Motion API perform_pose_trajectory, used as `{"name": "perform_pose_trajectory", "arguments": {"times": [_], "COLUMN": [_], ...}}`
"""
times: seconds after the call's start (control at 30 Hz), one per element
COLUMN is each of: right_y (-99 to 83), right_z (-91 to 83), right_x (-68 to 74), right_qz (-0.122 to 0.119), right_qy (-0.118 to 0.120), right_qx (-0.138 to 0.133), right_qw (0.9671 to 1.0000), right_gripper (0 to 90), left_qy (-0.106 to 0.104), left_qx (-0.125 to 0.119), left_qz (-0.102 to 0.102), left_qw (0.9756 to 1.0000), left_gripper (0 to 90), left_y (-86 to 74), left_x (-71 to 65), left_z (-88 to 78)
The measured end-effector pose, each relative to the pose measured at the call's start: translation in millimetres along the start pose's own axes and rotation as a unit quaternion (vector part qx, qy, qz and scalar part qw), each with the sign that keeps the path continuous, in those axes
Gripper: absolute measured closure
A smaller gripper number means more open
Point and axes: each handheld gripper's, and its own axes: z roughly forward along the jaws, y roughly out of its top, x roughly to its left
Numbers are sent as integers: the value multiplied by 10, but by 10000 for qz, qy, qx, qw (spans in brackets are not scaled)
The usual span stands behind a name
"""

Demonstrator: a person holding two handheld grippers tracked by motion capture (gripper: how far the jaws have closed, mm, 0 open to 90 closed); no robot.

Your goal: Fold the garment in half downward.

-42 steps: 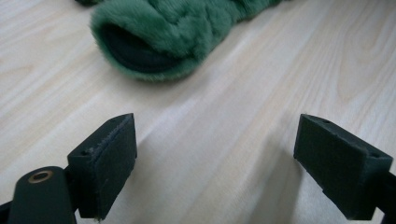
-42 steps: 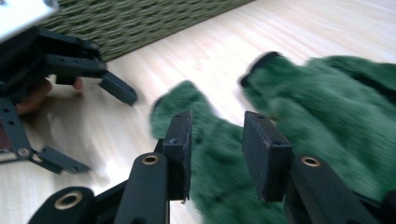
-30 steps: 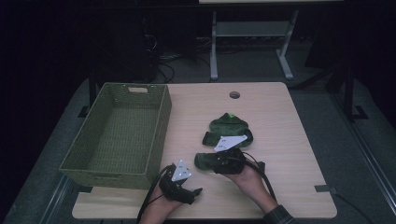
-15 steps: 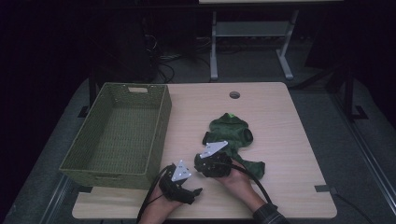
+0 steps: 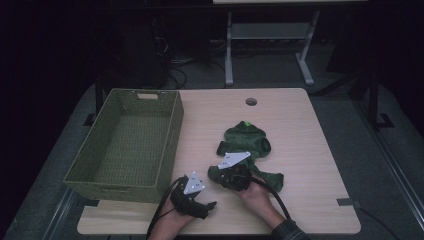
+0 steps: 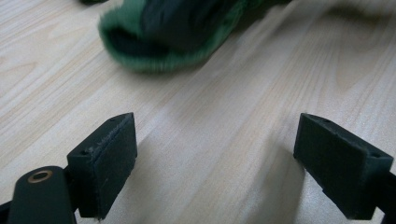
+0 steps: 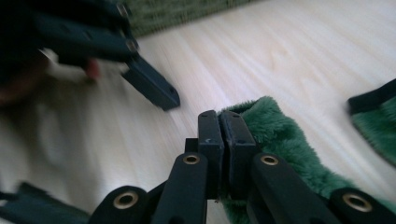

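Both grippers work near the table's front edge. The right gripper has just been closing, and in the right gripper view its jaws are together on the furry edge of the green garment, at its near left corner. The garment's long axis runs from there away toward the table's far side. The left gripper rests wide open and empty, just beside this corner. The basket lies to the left, nearer to the left hand.

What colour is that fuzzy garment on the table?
Green; the garment shows best in the right gripper view.
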Motion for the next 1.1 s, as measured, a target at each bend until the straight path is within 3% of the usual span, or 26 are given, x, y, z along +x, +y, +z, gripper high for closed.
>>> {"name": "perform_pose_trajectory", "arguments": {"times": [0.03, 0.13, 0.33, 0.43, 0.67, 0.9, 0.97, 1.1], "right_y": [4, 6, -87, -114, 22, 57, 25, -15], "right_z": [-35, -192, -508, -543, -226, 171, 229, 257], "right_x": [-14, -47, -174, -201, -15, 31, 16, 10], "right_qz": [-43, 236, 397, 422, 164, -155, -89, -142], "right_qy": [2, 132, -70, -120, 96, -219, -226, -456], "right_qx": [-34, -321, -618, -592, -281, 322, 463, 426], "right_qw": [10000, 9991, 9973, 9973, 9994, 9991, 9986, 9979], "right_gripper": [869, 869, 900, 899, 819, 733, 726, 780], "left_qy": [-3, -4, -4, -1, 5, -4, -7, -6], "left_qx": [-1, -19, 5, -3, 14, -3, -1, 1], "left_qz": [-8, -33, -8, -21, 3, -34, -41, -26], "left_qw": [10000, 10000, 10000, 10000, 10000, 10000, 10000, 10000], "left_gripper": [128, 128, 128, 128, 128, 128, 128, 128], "left_y": [0, 0, 3, 7, 8, 6, 7, 8], "left_x": [0, -4, 1, 2, 7, 2, 0, 2], "left_z": [1, 3, 3, 7, 7, 9, 9, 8]}}
